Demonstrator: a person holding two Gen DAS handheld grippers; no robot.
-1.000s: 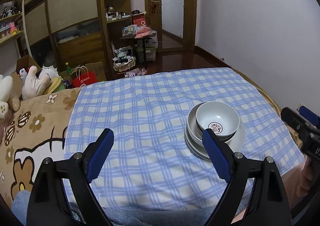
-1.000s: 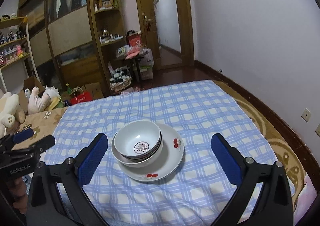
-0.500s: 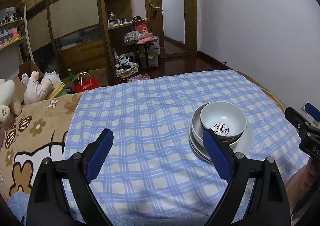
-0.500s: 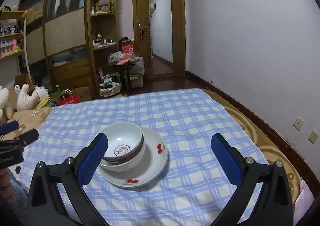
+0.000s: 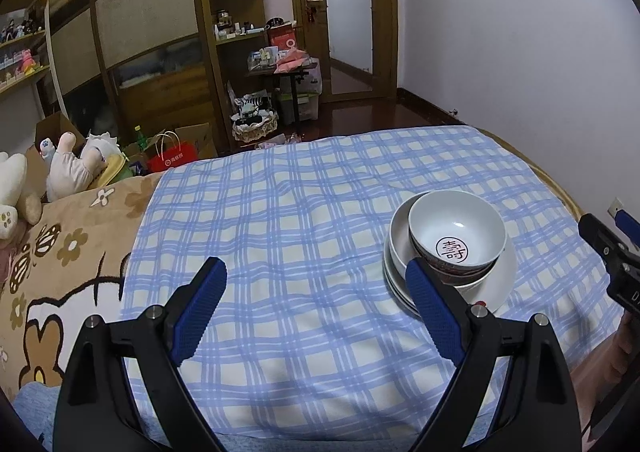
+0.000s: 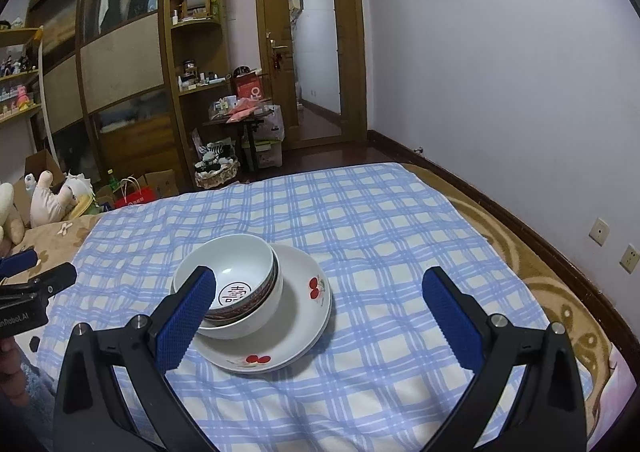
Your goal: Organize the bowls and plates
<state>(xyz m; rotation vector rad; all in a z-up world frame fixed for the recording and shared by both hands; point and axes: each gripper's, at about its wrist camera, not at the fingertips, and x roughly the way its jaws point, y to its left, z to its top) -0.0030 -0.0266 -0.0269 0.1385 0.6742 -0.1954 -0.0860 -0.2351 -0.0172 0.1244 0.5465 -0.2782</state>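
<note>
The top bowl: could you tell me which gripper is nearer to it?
Right, though only narrowly. The right gripper hovers open just right of the top bowl; the left gripper hovers open slightly farther off, on its left.

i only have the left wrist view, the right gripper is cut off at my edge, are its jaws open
Observer: Yes. The right gripper has its jaws wide apart, with nothing between them.
Operator: any pattern on the top plate, i just see a red speck
Observer: Red cherries. The plate has one sprig at its near rim and another beside the bowls.
Operator: bowls centred on it
Observer: No. In the right wrist view the nested bowls sit toward the plate's left edge, leaving its right side bare.
</note>
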